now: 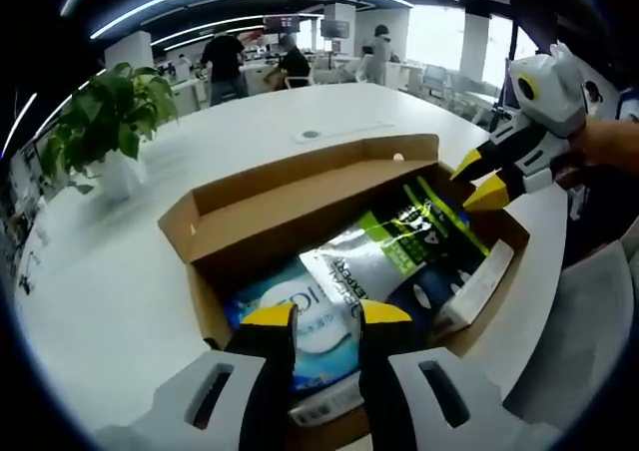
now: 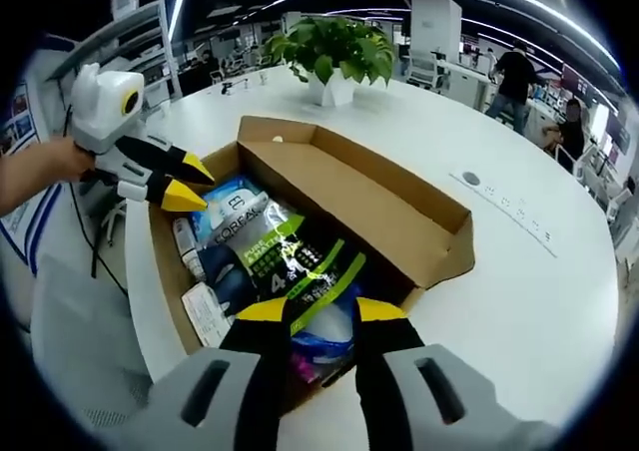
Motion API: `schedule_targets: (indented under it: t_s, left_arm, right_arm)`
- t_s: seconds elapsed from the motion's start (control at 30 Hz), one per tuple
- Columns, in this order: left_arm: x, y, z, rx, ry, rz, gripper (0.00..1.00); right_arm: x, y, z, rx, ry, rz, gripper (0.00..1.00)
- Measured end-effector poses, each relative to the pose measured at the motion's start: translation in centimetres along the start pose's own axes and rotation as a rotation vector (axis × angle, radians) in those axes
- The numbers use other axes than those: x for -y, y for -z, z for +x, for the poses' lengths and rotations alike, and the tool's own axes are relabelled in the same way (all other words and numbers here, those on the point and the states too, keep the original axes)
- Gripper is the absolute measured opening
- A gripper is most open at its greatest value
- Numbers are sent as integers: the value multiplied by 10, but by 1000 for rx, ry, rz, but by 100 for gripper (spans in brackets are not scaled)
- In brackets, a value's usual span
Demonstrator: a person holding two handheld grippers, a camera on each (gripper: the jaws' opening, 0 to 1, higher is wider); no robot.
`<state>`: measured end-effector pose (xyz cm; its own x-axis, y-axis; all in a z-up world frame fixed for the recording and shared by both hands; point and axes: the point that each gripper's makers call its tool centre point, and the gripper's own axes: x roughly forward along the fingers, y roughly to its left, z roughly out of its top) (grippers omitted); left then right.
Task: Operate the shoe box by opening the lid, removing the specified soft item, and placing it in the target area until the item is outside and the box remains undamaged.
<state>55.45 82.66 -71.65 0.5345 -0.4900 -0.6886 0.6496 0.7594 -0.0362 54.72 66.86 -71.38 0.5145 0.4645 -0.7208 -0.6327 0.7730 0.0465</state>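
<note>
Box: lid open, on bench.
Pouch: 12 o'clock of left hand-held gripper, long axis 1–7.
Right hand-held gripper: nearer, over it.
Jaws: both parted, empty.

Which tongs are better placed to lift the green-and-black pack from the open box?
Right, probably. The right tongs hang open over the green-and-black pack in the box; the left tongs sit at the other end, over a blue-and-white pack.
</note>
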Motion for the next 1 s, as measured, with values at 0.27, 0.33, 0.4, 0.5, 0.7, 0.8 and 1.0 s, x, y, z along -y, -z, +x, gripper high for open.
schedule_targets:
  t_s: [0.27,0.33,0.4,0.5,0.7,0.8,1.0]
  left_arm:
    - [3,10,4,-21,25,-11,21]
    - [5,12,3,-28,31,-11,21]
    - [5,15,4,-34,38,-14,21]
    - [6,18,5,-40,43,-22,20]
    - [8,24,7,-53,61,-42,19]
    - [9,27,9,-59,70,-48,19]
    - [9,28,14,-65,80,-55,18]
  right_arm:
    - [-3,5,12,-70,5,2,22]
    - [-4,7,15,-85,6,11,21]
    - [-5,9,18,-100,9,19,21]
    - [-5,12,23,-114,12,28,21]
    - [-5,17,30,-142,28,66,18]
    - [-5,18,31,-145,28,80,18]
    - [-6,19,32,-145,29,107,18]
